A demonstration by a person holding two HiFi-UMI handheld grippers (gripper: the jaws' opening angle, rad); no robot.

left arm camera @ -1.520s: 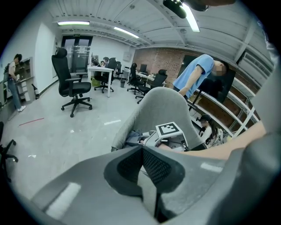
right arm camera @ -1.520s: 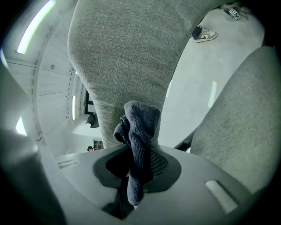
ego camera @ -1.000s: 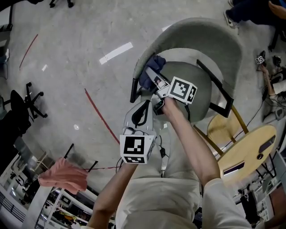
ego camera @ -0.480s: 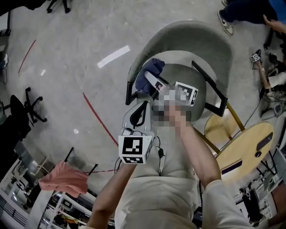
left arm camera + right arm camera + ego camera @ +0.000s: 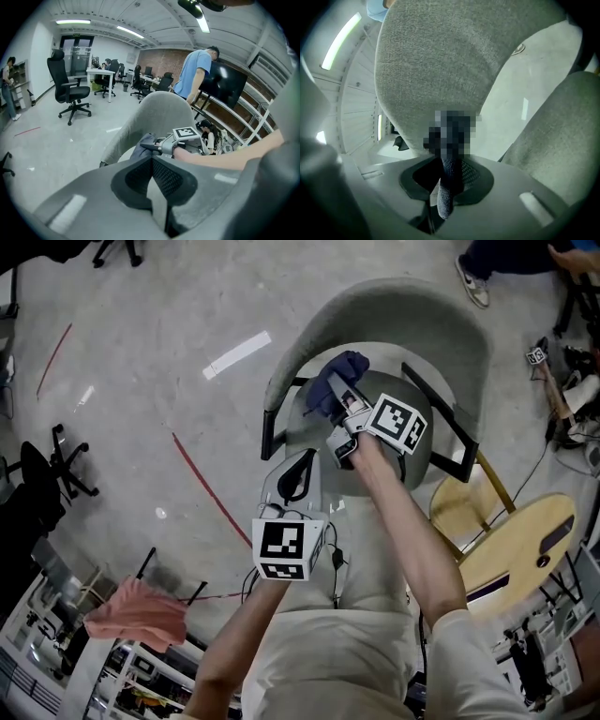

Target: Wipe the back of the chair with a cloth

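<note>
Right gripper (image 5: 345, 401) is clamped on the cloth (image 5: 336, 376) so I can rub the chair back (image 5: 403, 310). Left gripper (image 5: 298, 472) is closed, empty, parked aside.

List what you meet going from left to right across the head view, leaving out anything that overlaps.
Black chair base → pink cloth → white tape strip → dark blue cloth → round wooden top.

Wooden table (image 5: 530, 535) — pink fabric (image 5: 136, 612)
</note>
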